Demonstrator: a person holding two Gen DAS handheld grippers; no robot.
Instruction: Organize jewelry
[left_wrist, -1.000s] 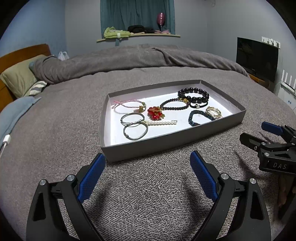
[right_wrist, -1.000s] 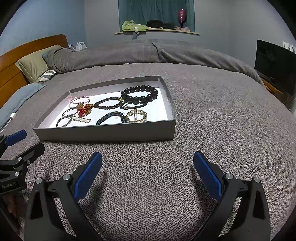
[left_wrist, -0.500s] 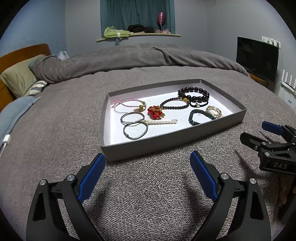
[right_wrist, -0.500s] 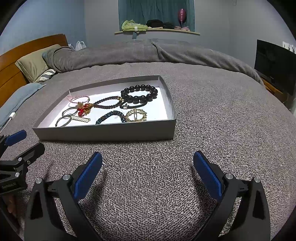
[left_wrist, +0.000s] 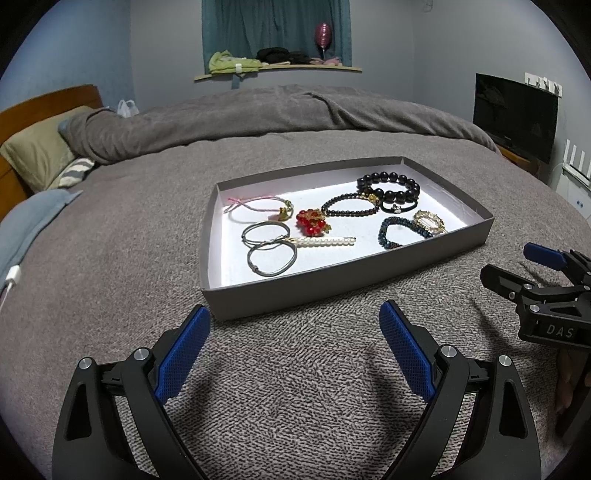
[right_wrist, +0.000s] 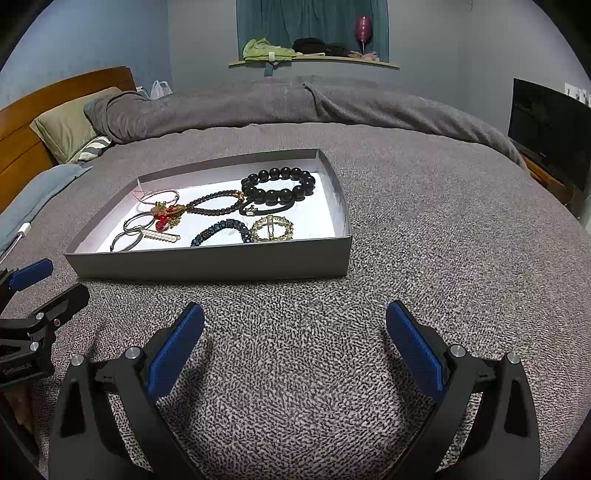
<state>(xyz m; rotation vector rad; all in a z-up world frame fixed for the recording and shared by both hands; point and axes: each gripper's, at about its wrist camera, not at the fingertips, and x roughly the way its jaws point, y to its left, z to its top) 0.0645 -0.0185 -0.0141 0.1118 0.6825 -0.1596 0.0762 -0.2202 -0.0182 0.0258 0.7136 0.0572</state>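
Note:
A shallow grey tray (left_wrist: 280, 291) (right_wrist: 207, 264) with a white floor lies on the bed. In it lie a large black bead bracelet (left_wrist: 389, 184) (right_wrist: 280, 184), a thin dark bead bracelet (left_wrist: 349, 206), a blue bead bracelet (left_wrist: 400, 230) (right_wrist: 221, 232), a gold ring-shaped piece (left_wrist: 428, 221) (right_wrist: 271, 229), a red bead cluster (left_wrist: 312, 221), a pearl hair clip (left_wrist: 321, 242), two grey hair ties (left_wrist: 271, 254) and a pink cord bracelet (left_wrist: 255, 206). My left gripper (left_wrist: 293, 347) stands open just short of the tray's near wall. My right gripper (right_wrist: 295, 343) is open too, nearer the tray's right corner. Neither holds anything.
The grey patterned blanket (left_wrist: 295, 387) covers the whole bed. Pillows (left_wrist: 40, 158) and a wooden headboard (right_wrist: 44, 110) are at the far left, a dark TV (left_wrist: 515, 114) at the right. A window ledge (right_wrist: 314, 61) holds clothes and a pink glass.

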